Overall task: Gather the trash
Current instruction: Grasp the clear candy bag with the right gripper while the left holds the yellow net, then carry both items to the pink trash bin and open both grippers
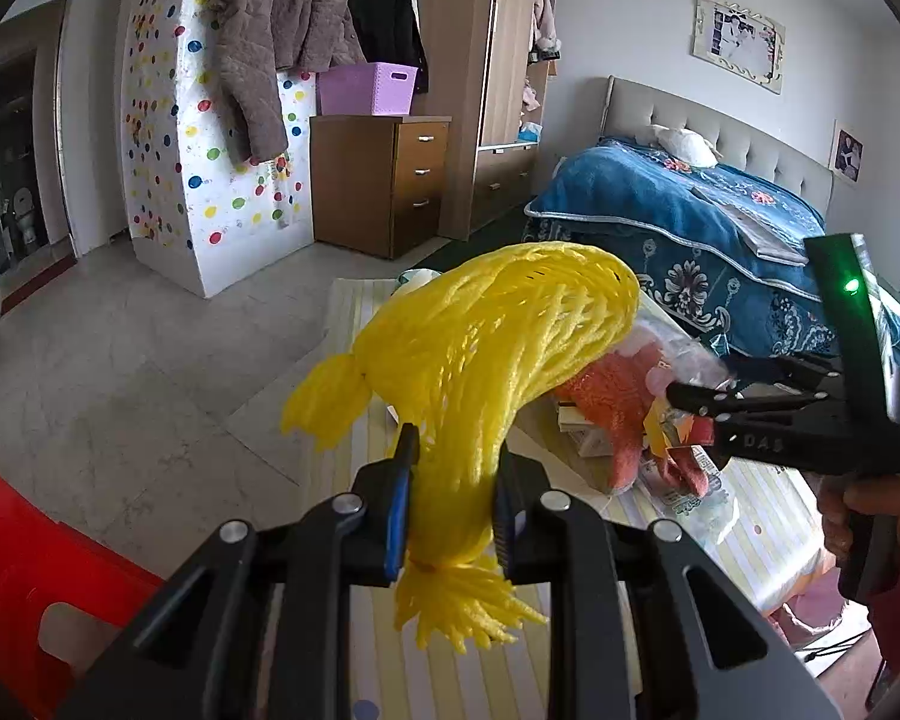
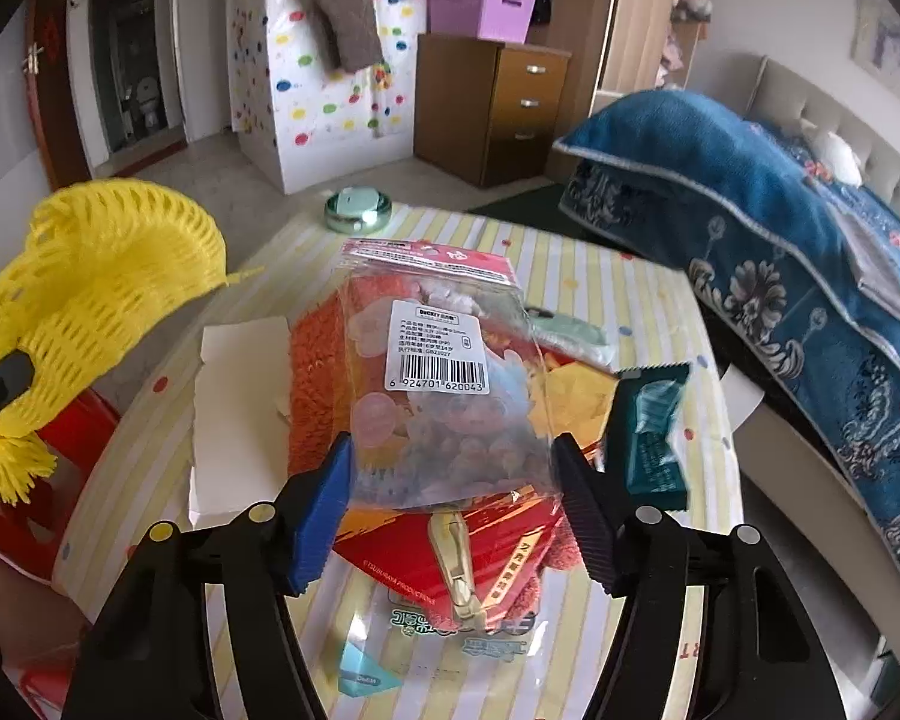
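My left gripper (image 1: 450, 504) is shut on a yellow foam fruit net (image 1: 498, 330) and holds it up above the striped table (image 1: 354, 324); the net also shows at the left of the right wrist view (image 2: 96, 276). My right gripper (image 2: 453, 486) is open, its jaws on either side of a clear plastic bag with a barcode label (image 2: 444, 384) that lies on the trash pile. Under the bag are an orange fuzzy cloth (image 2: 315, 384), a red wrapper (image 2: 480, 546) and a dark green wrapper (image 2: 654, 432). In the left wrist view the right gripper (image 1: 690, 390) reaches into the pile.
A white cardboard piece (image 2: 234, 408) lies left of the pile. A round green tin (image 2: 357, 210) sits at the table's far edge. A red plastic stool (image 1: 36, 570) stands left of the table. A blue-covered bed (image 2: 780, 252) is on the right, a wooden cabinet (image 1: 384, 180) behind.
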`<act>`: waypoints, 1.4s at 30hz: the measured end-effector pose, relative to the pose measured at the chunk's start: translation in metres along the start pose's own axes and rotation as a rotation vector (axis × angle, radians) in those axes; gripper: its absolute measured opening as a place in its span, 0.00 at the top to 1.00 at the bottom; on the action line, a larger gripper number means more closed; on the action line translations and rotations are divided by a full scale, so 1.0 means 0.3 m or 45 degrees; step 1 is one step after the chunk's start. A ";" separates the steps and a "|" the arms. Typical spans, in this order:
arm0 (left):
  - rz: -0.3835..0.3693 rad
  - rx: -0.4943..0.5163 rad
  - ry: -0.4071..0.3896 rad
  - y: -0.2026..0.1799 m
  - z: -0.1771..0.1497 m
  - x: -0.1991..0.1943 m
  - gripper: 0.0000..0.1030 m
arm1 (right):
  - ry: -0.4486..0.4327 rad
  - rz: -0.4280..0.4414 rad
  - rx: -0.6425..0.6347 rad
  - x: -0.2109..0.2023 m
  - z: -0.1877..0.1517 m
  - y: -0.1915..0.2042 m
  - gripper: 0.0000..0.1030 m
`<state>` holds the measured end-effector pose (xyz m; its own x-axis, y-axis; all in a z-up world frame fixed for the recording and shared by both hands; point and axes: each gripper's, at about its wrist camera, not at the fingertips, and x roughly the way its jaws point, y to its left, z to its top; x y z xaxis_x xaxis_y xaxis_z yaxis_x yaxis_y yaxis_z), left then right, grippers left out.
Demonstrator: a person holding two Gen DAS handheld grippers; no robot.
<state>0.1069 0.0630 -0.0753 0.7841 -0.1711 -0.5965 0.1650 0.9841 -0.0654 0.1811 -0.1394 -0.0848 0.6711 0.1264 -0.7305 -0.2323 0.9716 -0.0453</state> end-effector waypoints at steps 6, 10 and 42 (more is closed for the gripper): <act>-0.005 0.005 -0.046 -0.020 0.022 -0.074 0.80 | -0.103 0.015 0.034 -0.110 0.029 -0.033 0.39; -0.082 0.045 -0.108 -0.104 0.048 -0.160 0.80 | -0.188 -0.005 0.068 -0.247 0.016 -0.084 0.38; -0.879 0.505 0.177 -1.345 -0.219 0.068 0.80 | 0.127 -0.596 0.729 -0.599 -0.969 -0.835 0.36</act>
<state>0.0171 -0.3346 -0.1137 0.3504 -0.7009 -0.6212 0.8053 0.5641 -0.1822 -0.0858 -0.4637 -0.1403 0.5365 -0.3184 -0.7815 0.4832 0.8751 -0.0247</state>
